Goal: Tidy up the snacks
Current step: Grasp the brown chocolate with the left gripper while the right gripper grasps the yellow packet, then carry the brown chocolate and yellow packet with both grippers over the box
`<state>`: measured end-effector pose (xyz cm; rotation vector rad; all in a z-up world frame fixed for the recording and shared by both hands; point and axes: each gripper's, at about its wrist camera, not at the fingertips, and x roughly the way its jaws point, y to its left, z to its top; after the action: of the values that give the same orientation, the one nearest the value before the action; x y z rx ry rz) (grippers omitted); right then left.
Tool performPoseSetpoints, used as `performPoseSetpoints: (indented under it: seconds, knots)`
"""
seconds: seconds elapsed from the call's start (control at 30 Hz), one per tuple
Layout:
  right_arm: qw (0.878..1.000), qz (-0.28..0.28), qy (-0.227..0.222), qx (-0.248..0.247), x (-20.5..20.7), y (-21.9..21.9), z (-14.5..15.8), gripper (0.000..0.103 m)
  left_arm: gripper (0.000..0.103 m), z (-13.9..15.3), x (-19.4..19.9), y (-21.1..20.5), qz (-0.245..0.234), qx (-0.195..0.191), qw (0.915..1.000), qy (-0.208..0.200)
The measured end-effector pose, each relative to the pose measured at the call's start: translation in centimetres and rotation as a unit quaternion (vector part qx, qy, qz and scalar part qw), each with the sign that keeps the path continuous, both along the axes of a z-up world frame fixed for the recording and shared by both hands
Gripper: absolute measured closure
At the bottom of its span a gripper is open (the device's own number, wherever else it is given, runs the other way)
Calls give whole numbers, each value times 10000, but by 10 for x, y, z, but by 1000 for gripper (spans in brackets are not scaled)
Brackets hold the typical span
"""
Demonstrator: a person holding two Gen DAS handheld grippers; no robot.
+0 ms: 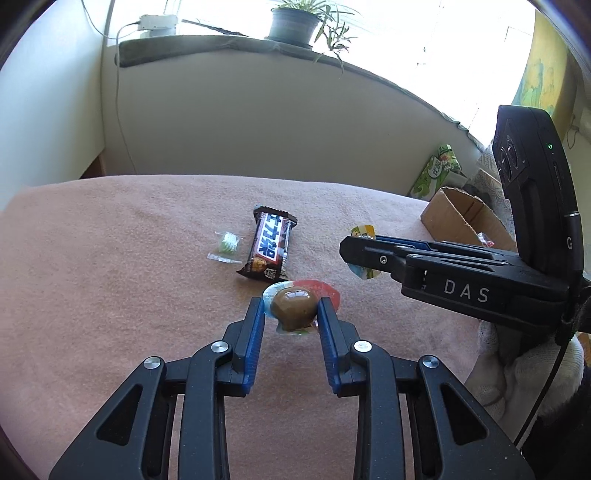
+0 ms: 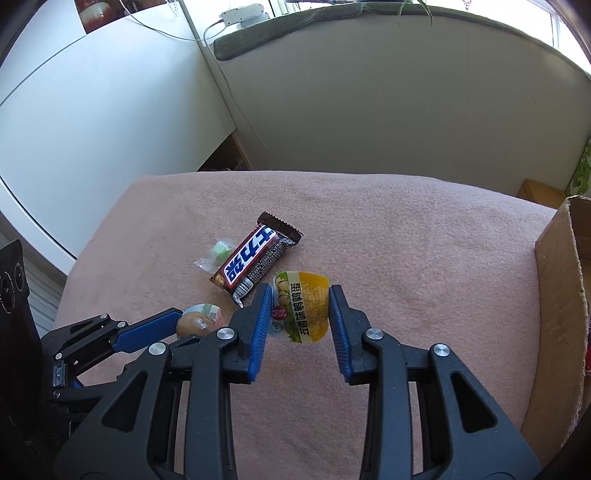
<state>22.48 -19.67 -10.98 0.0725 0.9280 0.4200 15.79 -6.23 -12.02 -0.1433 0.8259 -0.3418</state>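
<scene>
A pink cloth [image 1: 110, 266] covers the table. My left gripper [image 1: 290, 308] is shut on a brown egg snack pack [image 1: 293, 304], its pads against both sides; the pack also shows in the right wrist view [image 2: 197, 321]. My right gripper [image 2: 300, 295] is shut on a yellow quail egg packet [image 2: 303, 310], which peeks out around its fingers in the left wrist view [image 1: 364, 230]. A brown chocolate bar [image 1: 269, 245] lies on the cloth, also seen from the right [image 2: 255, 258]. A small green wrapped candy [image 1: 227, 245] lies left of the bar.
A cardboard box [image 1: 465, 218] stands at the table's right edge, also seen in the right wrist view [image 2: 561, 295]. A green patterned package [image 1: 437, 171] leans behind it. A wall, a windowsill and a potted plant [image 1: 295, 22] lie beyond the table.
</scene>
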Motion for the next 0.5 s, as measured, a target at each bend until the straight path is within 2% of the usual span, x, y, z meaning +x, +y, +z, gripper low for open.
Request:
performPoseSetpoints:
  seconds: [0.23,0.5]
  knots:
    - [9993,-173,-312,93,-26,-20,25,70,75,20,-20,-10,-177,-120,9995,-235]
    - [9965,-494,-649,155,-59,-63,57,70,75,36,-34,-39,-511,-260,9975,-401]
